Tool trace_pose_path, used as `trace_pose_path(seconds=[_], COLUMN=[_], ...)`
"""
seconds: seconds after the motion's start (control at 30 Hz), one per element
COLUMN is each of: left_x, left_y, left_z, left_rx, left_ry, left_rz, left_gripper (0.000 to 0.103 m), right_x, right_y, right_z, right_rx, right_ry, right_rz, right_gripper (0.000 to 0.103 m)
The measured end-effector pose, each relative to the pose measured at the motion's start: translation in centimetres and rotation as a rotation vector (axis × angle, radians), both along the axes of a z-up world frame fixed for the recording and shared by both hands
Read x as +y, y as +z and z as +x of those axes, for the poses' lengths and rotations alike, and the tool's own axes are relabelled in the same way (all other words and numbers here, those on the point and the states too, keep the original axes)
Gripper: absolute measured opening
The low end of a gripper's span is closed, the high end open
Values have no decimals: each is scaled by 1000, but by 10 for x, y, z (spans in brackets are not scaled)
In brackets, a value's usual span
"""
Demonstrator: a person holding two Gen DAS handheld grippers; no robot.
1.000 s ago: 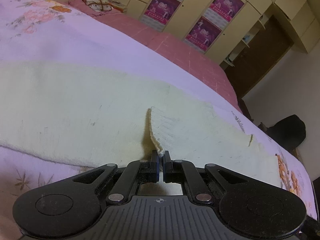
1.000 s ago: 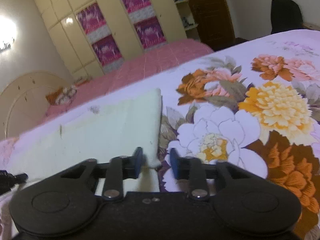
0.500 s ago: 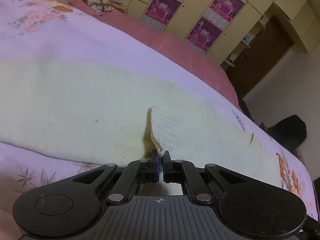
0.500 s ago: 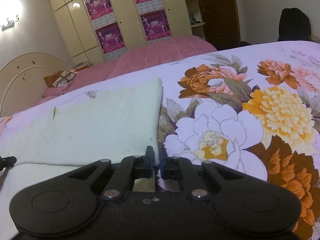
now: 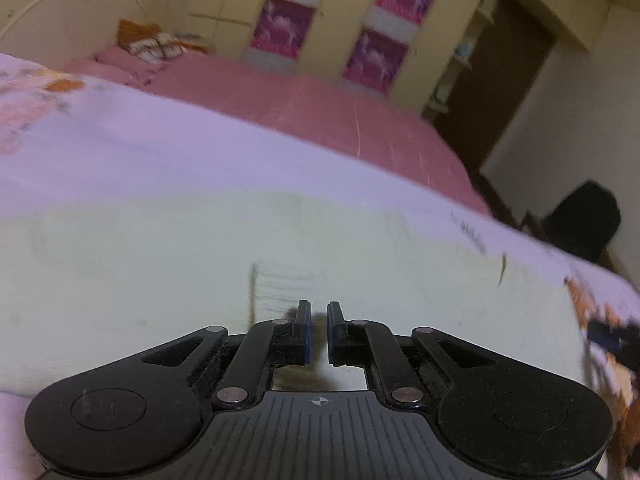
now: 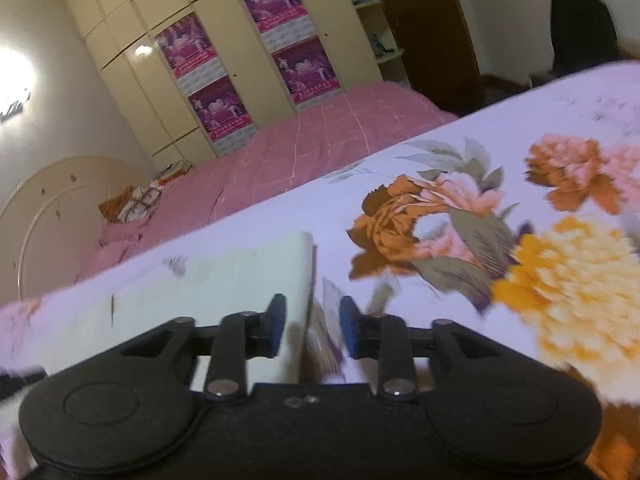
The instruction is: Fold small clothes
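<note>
Floral bedsheet (image 6: 520, 140) covered the bed, cream garment (image 5: 160, 272) lay flat on it, its right edge under the gap of my right gripper (image 6: 312, 328), jaws just opened and released, and my left gripper (image 5: 319, 332) sat over the cloth, slightly parted, holding nothing

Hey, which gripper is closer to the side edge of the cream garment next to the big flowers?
Right. The right gripper straddles that edge of the cream garment, jaws open. The left gripper sits over the garment's middle.
</note>
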State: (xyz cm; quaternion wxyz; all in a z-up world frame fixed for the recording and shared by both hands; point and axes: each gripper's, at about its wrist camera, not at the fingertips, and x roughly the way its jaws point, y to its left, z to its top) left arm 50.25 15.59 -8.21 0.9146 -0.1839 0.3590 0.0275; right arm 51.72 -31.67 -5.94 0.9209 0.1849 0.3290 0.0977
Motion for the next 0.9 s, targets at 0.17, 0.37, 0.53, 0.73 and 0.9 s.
trace_pose_path(seconds=[0.17,0.37,0.53,0.73,0.9], left_x=[9,7,-9,-10,-17], left_y=[-6,-9,-3,0,11], left_z=[2,0,5,6,-11], left_rx=[1,-10,-3,5,-10], left_ry=[14,3,-12,8,-17], left_rz=[-33,-16,69,89,112], left_gripper=[5,5,5,5,6], right_x=[-6,6,15,36,35], right_y=[-21,-25,-10,-15,7], right_z=[43,48,42,60,16], right_rx=[72,46,-21,25,-50], right_ry=[-8,6,-8,87,106], right_rz=[155,5,-81,-206,-249], right_gripper=[37,5,23,18,23])
